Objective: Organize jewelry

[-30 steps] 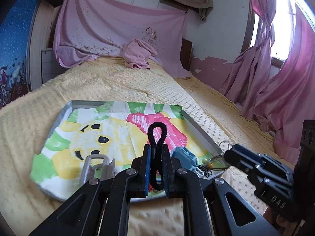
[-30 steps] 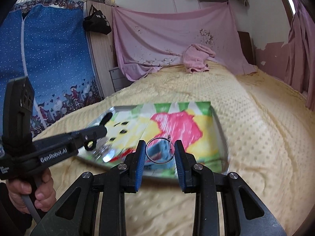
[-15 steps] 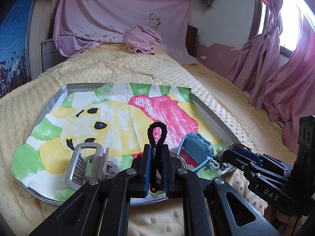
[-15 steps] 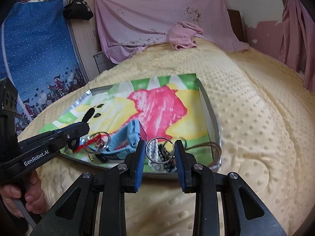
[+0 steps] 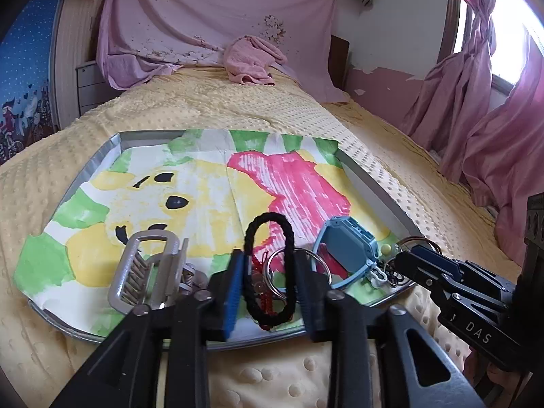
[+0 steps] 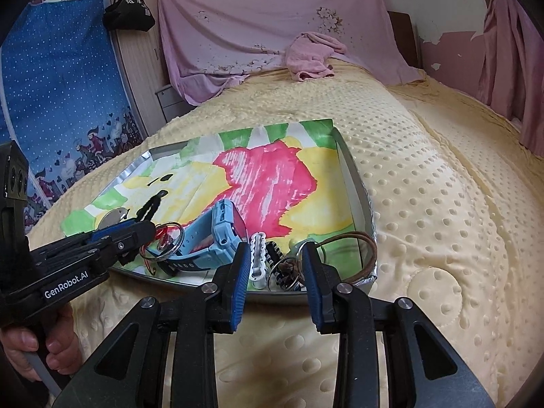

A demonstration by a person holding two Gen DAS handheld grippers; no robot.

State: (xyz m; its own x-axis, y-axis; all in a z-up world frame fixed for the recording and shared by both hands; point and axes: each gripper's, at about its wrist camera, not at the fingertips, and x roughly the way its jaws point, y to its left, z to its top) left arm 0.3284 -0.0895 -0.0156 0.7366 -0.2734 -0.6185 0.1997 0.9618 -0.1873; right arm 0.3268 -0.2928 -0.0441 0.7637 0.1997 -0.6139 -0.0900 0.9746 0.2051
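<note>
yellow bedspread [image 5: 210,108], pink curtains [image 5: 476,108] — pink towel [image 6: 312,56]

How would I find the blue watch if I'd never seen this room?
Look at the metal tray with the painted picture, on the yellow bed. Near its front edge lies the blue watch, between a black hair tie and some key rings. It is the only chunky light-blue thing there.
</note>
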